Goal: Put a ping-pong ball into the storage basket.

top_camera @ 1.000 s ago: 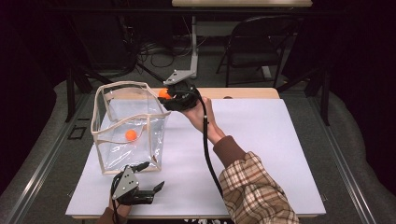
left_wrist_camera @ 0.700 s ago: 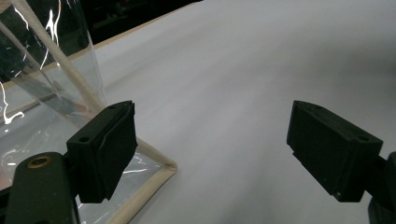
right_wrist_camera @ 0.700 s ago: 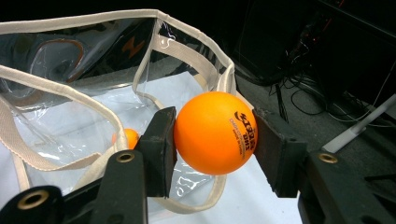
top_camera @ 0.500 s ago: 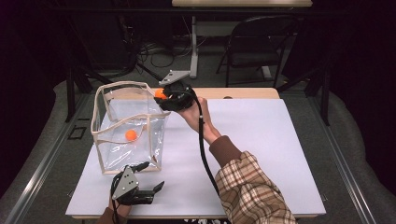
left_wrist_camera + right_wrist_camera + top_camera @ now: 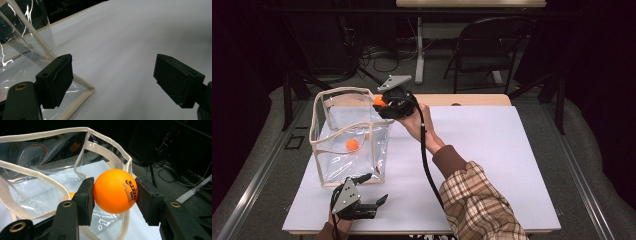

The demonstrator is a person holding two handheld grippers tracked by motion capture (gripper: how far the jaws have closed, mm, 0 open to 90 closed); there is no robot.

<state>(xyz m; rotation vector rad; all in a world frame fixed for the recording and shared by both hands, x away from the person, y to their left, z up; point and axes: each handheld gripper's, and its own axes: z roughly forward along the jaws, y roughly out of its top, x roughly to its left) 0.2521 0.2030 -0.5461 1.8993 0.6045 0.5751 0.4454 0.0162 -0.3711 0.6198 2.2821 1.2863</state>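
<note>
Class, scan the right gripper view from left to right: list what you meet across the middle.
Clear bag → left jaw of the right claw → orange ball → right jaw → dark floor with cables.

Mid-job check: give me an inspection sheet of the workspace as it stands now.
Surface: white table top, mostly bare.
Job's things: clear bag with cream trim, open at top, one orange ball inside; second orange ball held at its rim.
Clutter: nothing seen.
Grippers: right gripper shut on the second ball; left gripper open, low beside the bag's near corner.
Cables: black cable along right forearm.
Surroundings: folding chair, floor wires behind.
</note>
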